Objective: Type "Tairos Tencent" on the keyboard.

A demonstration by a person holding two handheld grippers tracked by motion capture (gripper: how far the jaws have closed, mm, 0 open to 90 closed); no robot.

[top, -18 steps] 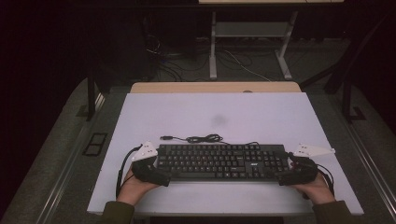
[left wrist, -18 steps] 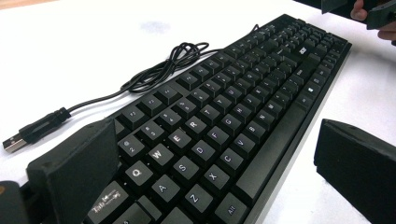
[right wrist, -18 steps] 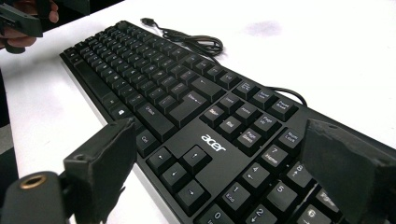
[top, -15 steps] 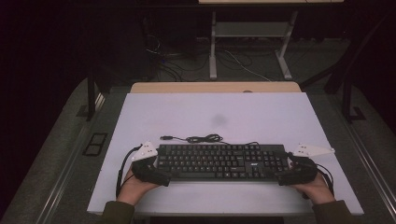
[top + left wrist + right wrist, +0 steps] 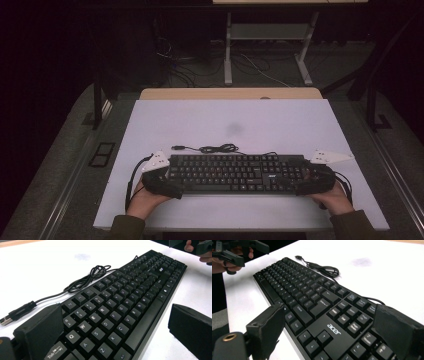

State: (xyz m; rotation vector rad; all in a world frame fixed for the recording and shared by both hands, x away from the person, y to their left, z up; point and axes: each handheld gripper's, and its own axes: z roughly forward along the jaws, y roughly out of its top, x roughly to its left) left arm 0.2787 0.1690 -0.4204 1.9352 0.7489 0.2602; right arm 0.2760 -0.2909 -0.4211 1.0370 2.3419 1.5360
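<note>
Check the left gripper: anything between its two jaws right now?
Yes. In the left gripper view the left gripper's open jaws straddle the left end of the black keyboard; its Q, A and Z keys lie between them.

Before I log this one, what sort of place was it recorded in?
Probably a lab or office workroom set up for recording. A black wired keyboard lies on a plain white tabletop, with loose cables on the dark floor and another desk's metal frame behind.

The high view looks down from above; both claw views face inward, low, sharing the keyboard [image 5: 235, 172].
</note>
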